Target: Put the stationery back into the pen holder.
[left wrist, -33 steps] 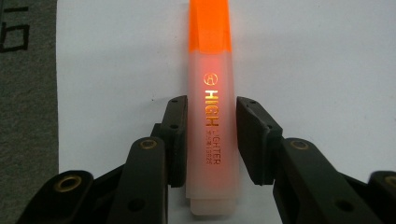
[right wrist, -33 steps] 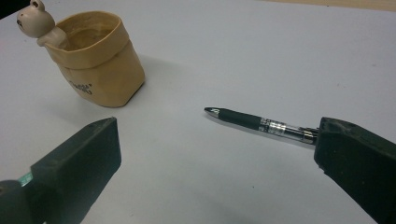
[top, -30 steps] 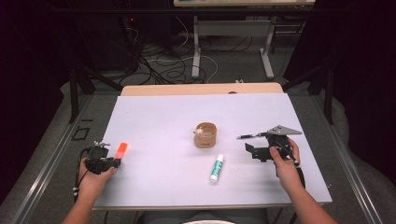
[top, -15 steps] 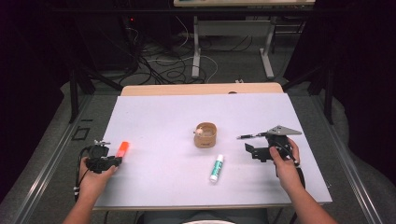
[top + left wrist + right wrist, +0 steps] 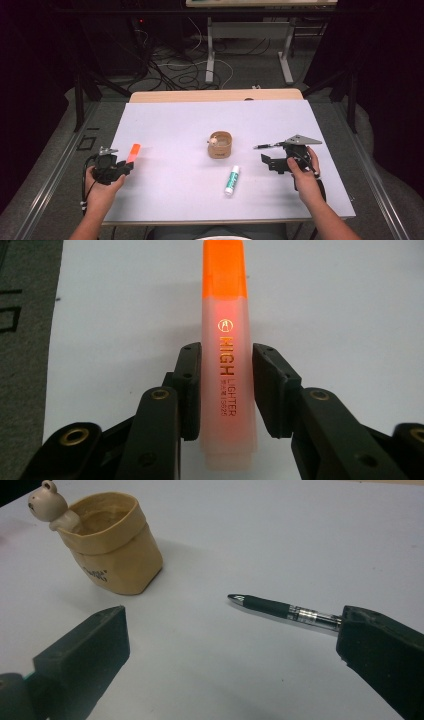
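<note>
Two pads of left hand-held gripper [image 5: 223,390] clamped on orange highlighter [image 5: 226,355], near left on table [image 5: 170,125]. Keep grip square, lift straight, carry right toward tan cup [image 5: 220,145] at centre. Right hand-held gripper [image 5: 232,650] wide apart, black pen [image 5: 280,611] just beside. Cup interior: can't tell contents; bear figure on rim.

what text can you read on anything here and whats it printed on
"HIGH LIGHTER": down the barrel of the orange highlighter, under a small round logo.
Smaller print beside it: too small to read.
Dark lettering on the tan cup: blurred, unreadable.
Print on the white tube: too small to read.
</note>
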Demonstrator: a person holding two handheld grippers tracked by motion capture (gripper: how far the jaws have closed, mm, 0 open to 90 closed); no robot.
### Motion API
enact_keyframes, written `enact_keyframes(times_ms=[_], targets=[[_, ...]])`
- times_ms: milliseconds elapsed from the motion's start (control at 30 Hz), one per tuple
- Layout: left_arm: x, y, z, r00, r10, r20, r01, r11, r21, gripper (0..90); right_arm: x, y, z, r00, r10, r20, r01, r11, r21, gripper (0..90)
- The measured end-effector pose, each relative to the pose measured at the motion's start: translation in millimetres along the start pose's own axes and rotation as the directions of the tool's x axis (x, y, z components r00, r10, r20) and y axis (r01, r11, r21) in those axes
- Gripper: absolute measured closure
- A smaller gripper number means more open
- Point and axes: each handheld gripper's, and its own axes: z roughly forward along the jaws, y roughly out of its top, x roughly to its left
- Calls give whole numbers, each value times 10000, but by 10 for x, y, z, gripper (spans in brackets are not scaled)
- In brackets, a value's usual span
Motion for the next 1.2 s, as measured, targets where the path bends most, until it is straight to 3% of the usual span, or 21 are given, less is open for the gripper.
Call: enact_keyframes(times_ms=[300, 367, 533, 700, 867, 1100, 1200], targets=[[-166, 127, -88, 9992, 185, 359, -148, 9948, -1012, 663, 109, 77, 17, 9994, 239, -255, -238, 9997, 50, 0], [-201, 155, -95, 9986, 184, 498, -126, 9934, -1141, 663, 142, 100, 20, 9981, 543, -301, -542, 9985, 38, 0], [-282, 241, -107, 9961, 147, 875, -26, 9907, -1364, 664, 169, 163, 28, 9960, 692, -560, -695, 9976, -26, 0], [-413, 347, -93, 9922, 217, 1224, -11, 9861, -1661, 664, 187, 234, 43, 9944, 940, -475, -942, 9956, -16, 0], [-591, 458, -74, 9854, 413, 1652, -85, 9809, -1944, 664, 223, 299, 63, 9917, 1198, -466, -1203, 9927, -72, 0], [-855, 591, -38, 9723, 764, 2210, -233, 9721, -2336, 664, 310, 403, 97, 9905, 1135, -777, -1134, 9935, 52, 5], [-957, 636, -14, 9656, 867, 2451, -261, 9703, -2404, 664, 338, 452, 104, 9874, 1304, -898, -1300, 9915, 104, 83]])
